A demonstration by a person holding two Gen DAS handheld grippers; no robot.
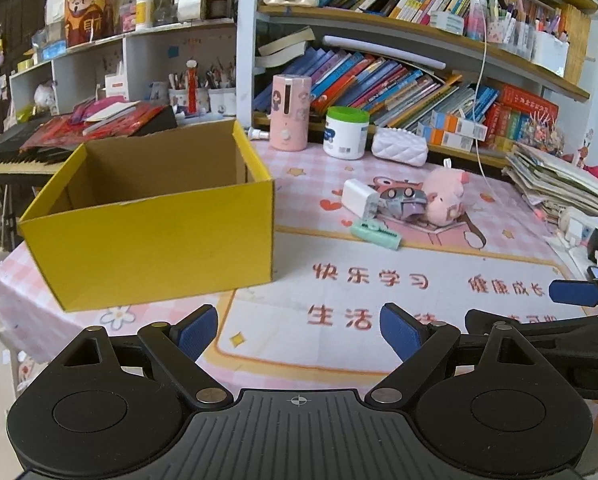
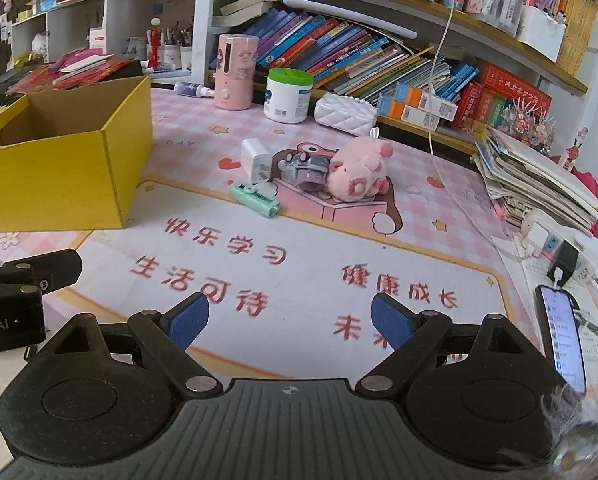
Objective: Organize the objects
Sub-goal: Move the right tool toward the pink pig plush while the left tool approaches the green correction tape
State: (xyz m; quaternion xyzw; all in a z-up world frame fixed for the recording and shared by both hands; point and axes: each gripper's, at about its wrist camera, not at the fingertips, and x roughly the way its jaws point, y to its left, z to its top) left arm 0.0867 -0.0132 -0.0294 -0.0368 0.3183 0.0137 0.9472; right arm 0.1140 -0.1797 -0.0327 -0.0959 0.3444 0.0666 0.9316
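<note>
Grey object (image 2: 305,168) half-hidden behind plush pig (image 2: 359,174)

Crowded bookshelves (image 2: 379,52) back the worktop; a phone (image 2: 561,336) (screen lit) lies beside stacked papers (image 2: 539,184).

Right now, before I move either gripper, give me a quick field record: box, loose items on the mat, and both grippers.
box: yellow box, open top, nothing visible inside, on the table's left side
loose items: white charger, grey toy, pink plush pig, mint green tool, clustered mid-mat, right of the box
pig and toy: touching
left gripper: open, holding nothing, above the mat's near edge
right gripper: open, holding nothing, above the mat's near edge
phone: screen lit, at the table's right edge
</note>
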